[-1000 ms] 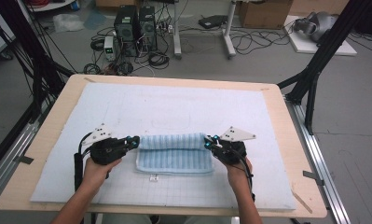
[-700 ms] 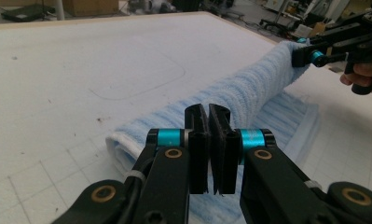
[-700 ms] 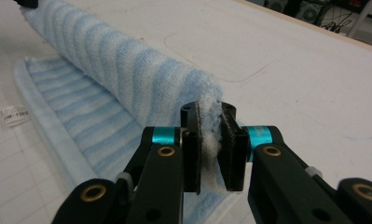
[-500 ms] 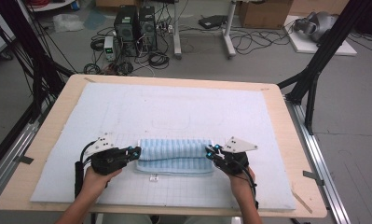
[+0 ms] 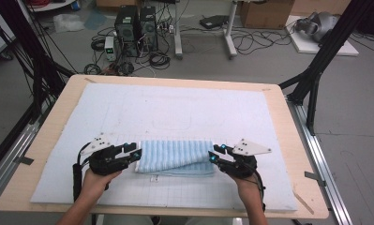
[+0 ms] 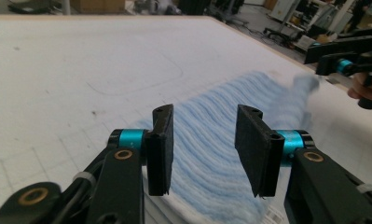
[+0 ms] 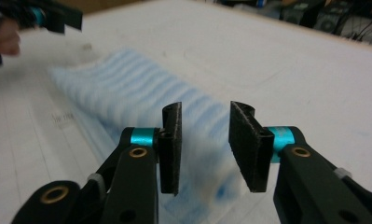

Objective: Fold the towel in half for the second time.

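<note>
1. Between the two tongs lies a folded blue-and-white striped towel point(image 5: 175, 157), stretched across the near part of the white padded mat point(image 5: 175, 108) that covers the wooden table point(image 5: 297, 140).
2. At the towel's left end sits the left gripper point(image 5: 137, 153), its tips just beside the edge of the cloth; from above I cannot tell whether they touch it.
3. Its jaws have just been opening. In the left gripper view point(image 6: 204, 154) they stand spread, with open air between the pads and the towel point(image 6: 221, 140) lying on the mat beyond and beneath them, not pinched.
4. At the towel's right end sits the right gripper point(image 5: 213, 154), its tips just at the rounded edge of the fold.
5. Its jaws too have just been opening. In the right gripper view point(image 7: 204, 144) they stand apart, a little less wide than the other pair, with nothing clamped; the towel point(image 7: 141, 98) runs away from them, blurred.
6. The upper layer of the towel bulges in a soft roll toward the right tongs, while the lower layer lies flat and pokes out along the near side.
7. Each gripper faces the other across the towel's length, and each shows at the far end of the cloth in the other's view.
8. A person's hands hold both tools, forearms coming in from the near table edge.
9. Beyond the table, computer towers point(image 5: 135, 26) and loose cables stand on the floor.
</note>
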Demonstrator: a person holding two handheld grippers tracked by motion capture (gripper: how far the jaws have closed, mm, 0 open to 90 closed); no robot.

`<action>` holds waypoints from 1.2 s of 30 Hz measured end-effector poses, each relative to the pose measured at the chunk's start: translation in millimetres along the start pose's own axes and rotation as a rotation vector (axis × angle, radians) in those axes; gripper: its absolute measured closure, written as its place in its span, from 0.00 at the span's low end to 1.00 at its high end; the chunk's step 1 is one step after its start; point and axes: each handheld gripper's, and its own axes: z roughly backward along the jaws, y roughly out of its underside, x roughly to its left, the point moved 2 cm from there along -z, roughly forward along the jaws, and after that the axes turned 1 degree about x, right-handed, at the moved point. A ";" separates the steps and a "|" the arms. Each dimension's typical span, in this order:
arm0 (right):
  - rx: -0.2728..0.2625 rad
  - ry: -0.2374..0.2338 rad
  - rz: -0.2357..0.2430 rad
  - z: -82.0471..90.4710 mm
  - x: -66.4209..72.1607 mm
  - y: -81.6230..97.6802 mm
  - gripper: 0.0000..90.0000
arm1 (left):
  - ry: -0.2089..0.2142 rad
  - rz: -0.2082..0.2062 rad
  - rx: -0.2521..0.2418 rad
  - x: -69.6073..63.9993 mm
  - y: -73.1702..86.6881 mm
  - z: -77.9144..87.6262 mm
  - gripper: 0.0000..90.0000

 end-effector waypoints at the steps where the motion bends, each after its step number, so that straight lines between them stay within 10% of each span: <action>1: -0.019 0.005 0.001 2.6 -0.9 -2.7 0.70 | -0.004 0.004 -0.005 1.3 -1.1 -0.3 0.64; 15: 0.222 0.023 0.048 -37.9 9.3 17.7 0.67 | -0.051 -0.096 0.274 0.2 23.6 -33.7 0.74; 22: 0.299 0.009 0.062 -43.5 13.1 24.1 0.66 | -0.080 -0.120 0.315 1.8 27.1 -35.8 0.75; 29: 0.314 -0.005 0.073 -40.7 15.8 22.8 0.58 | -0.052 -0.106 0.296 7.7 26.0 -34.7 0.74; 36: 0.214 0.061 0.031 -26.1 3.9 9.9 0.33 | -0.035 -0.121 0.081 27.9 13.8 -19.0 0.62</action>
